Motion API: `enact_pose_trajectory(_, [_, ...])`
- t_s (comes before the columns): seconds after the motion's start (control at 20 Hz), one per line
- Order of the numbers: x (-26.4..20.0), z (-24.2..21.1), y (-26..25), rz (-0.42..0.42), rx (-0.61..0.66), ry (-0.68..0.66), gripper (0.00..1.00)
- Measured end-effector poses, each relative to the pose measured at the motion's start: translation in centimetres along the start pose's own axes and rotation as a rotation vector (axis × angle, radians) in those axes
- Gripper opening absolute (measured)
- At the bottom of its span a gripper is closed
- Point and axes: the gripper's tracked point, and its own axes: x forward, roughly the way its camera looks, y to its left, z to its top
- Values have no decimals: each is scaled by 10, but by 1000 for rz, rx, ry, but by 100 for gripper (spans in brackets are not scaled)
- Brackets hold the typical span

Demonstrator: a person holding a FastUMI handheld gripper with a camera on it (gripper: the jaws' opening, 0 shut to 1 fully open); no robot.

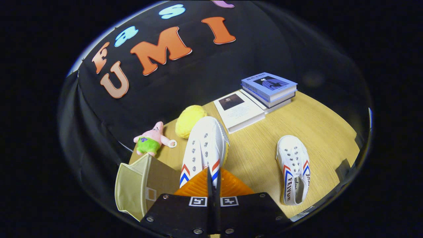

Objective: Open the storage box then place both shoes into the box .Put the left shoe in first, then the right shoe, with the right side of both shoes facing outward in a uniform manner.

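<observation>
- Gripper at lower centre: fingers pressed together on the heel edge of a white shoe, which hangs toe-away just ahead of them.
- Storage box at lower left, lid open, just beside the held shoe.
- Second shoe lies on the table, lower right, well apart.
- Canvas shoe looks light and floppy; thin heel collar is likely to twist, so grip deep.

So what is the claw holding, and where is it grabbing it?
The claw is shut on a white shoe. It pinches the shoe at its back end, by the opening, and the toe points away. The other shoe lies on the table.
</observation>
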Motion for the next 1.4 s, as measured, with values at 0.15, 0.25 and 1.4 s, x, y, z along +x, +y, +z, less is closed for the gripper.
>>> enact_pose_trajectory(0.15, [-6,13,43,72,-9,-23,0])
enact_pose_trajectory(0.25, [-7,14,71,115,-18,-28,0])
enact_pose_trajectory(1.4, [8,-119,223,302,-225,147,0])
